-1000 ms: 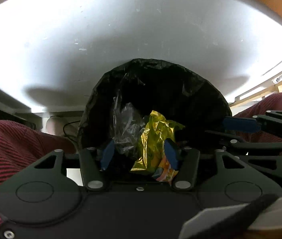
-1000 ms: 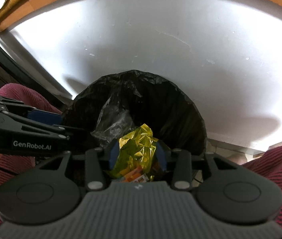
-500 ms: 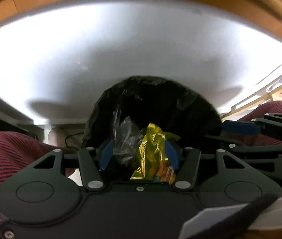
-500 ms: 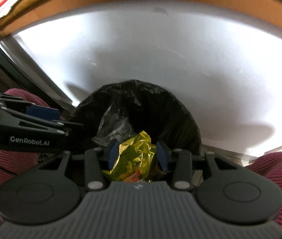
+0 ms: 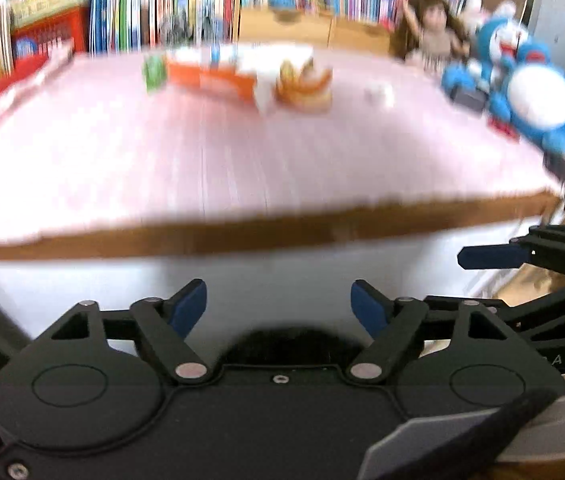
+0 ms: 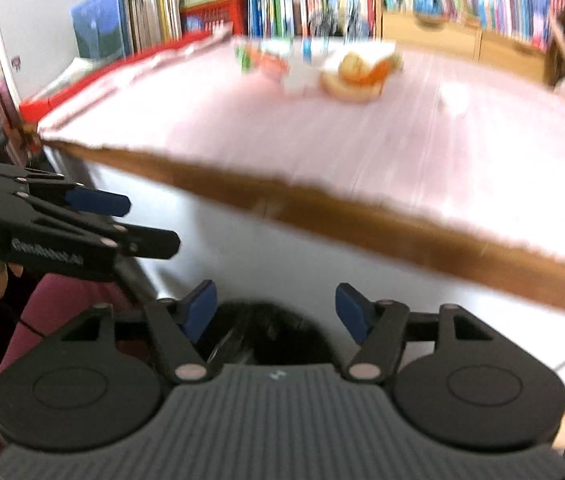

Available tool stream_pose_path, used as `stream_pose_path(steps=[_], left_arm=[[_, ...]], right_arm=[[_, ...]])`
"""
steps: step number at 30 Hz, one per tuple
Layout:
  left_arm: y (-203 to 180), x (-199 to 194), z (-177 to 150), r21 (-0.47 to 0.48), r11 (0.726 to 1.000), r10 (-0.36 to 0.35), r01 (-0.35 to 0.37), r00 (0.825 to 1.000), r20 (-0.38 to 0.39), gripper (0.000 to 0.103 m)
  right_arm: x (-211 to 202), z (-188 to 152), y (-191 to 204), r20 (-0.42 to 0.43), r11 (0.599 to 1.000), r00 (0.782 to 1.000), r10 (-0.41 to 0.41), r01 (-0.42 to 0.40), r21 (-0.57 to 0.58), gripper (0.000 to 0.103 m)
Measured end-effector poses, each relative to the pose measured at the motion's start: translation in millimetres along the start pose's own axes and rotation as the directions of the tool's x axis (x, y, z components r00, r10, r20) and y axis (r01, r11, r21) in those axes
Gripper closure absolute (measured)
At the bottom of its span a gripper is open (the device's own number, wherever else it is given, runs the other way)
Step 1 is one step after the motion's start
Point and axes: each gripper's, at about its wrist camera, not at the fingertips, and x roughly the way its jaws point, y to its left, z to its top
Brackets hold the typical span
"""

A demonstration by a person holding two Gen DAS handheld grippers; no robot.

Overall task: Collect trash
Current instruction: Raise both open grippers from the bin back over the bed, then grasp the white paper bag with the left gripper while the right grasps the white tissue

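Hovering below the table edge (image 5: 266,236), my left gripper (image 5: 278,304) and right gripper (image 6: 276,310) both gape wide and hold nothing. Just under them sits the black-lined bin (image 6: 266,336). Farther off, on the pink tabletop (image 5: 242,140), the remaining trash (blurred) lies in a cluster: an orange-and-white wrapper (image 5: 218,76) touching a crumpled tan piece (image 5: 302,84). I judge them light, crinkly and slippery, best pinched at a raised fold.

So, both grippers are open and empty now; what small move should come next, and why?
Probably move the left hand-held gripper forward over the table toward the orange wrapper: both hand-held grippers are open and empty, and blurred litter lies at the far side.
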Motion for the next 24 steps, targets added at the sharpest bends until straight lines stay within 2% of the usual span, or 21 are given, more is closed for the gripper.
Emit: stream_pose_path(steps=[3,9,13,16,18,21,24], left_arm=[[1,-3,20,0.015,1.0,0.023,-0.024,0.998,0.061,0.024],[17,6,65,-0.044,0.998,0.051,-0.045,0.987,0.154,0.021],[29,27,91,-0.096,0.993,0.089,-0.071,0.976,0.197,0.02],[42,44,107,-0.166,0.984,0.091,-0.057,0.975,0.205,0.02],[56,57,118,-0.258,0.966,0.069,-0.015,0.977,0.202,0.02],[79,78,135,-0.399,0.915,0.024,0.064,0.977,0.21,0.019],[95,104,152,-0.494,0.868,0.044,0.049,0.983,0.176,0.019]], right_arm=[[-1,16,-11,0.049,0.999,0.998,-0.034,0.034,0.005,0.025],[7,46,-37,0.138,0.991,0.982,-0.129,0.124,0.04,0.023],[19,63,-61,0.163,0.981,0.967,-0.194,0.186,0.063,0.023],[32,74,-81,0.16,0.967,0.955,-0.248,0.235,0.099,0.023],[40,82,-96,0.157,0.957,0.948,-0.278,0.26,0.129,0.023],[53,95,-114,0.174,0.947,0.936,-0.305,0.28,0.157,0.023],[66,107,-129,0.179,0.942,0.932,-0.314,0.283,0.181,0.023]])
